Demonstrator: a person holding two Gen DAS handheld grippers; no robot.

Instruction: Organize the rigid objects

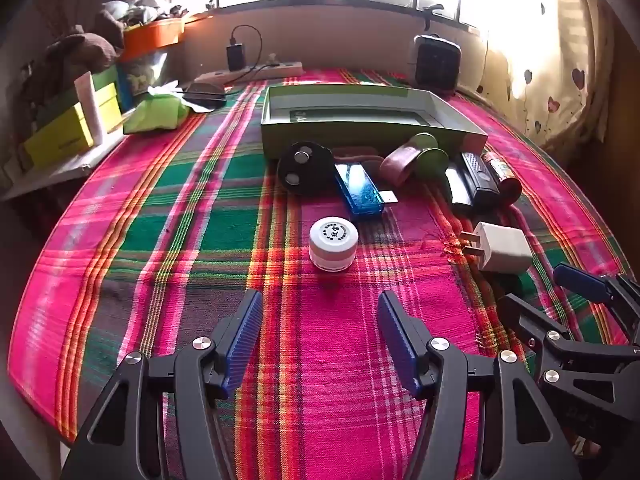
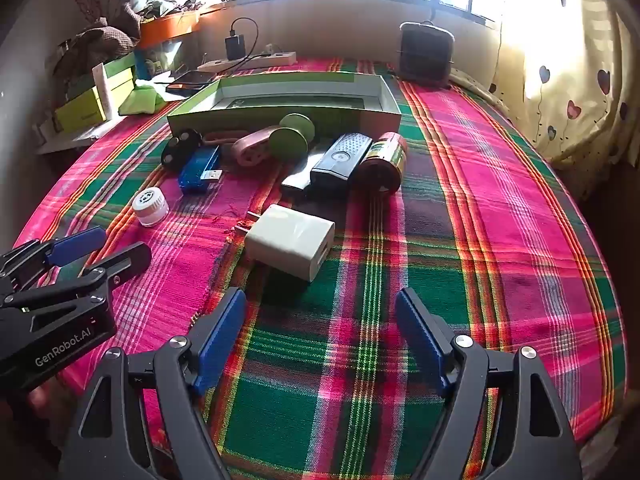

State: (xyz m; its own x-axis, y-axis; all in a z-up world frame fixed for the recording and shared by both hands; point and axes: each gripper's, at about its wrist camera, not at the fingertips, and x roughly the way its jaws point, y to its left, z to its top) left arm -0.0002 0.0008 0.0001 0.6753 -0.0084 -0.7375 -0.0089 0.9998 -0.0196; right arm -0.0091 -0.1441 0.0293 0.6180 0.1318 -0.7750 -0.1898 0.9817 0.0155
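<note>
Surface: plaid cloth (image 1: 340,360) in pink, green and orange covers the table.
Box: shallow green cardboard tray (image 1: 360,130) at 12 o'clock in the left wrist view; only its dark printed floor shows inside, with nothing visible in it.
Row along the box front: black round piece with two silver discs (image 1: 304,166), blue translucent USB stick (image 1: 358,192), pink strap (image 1: 400,162), green spool (image 1: 430,156), two black oblong devices (image 1: 472,180), red-brown battery (image 1: 502,170).
Jar: small white lidded jar (image 1: 333,244), shut, standing alone at 12 o'clock ahead of the left gripper (image 1: 320,336).
Charger: white plug adapter (image 2: 290,242) lying flat at 11 o'clock ahead of the right gripper (image 2: 320,332).
Left jaws: spread wide, nothing between them.
Right jaws: spread wide over bare cloth, empty.
</note>
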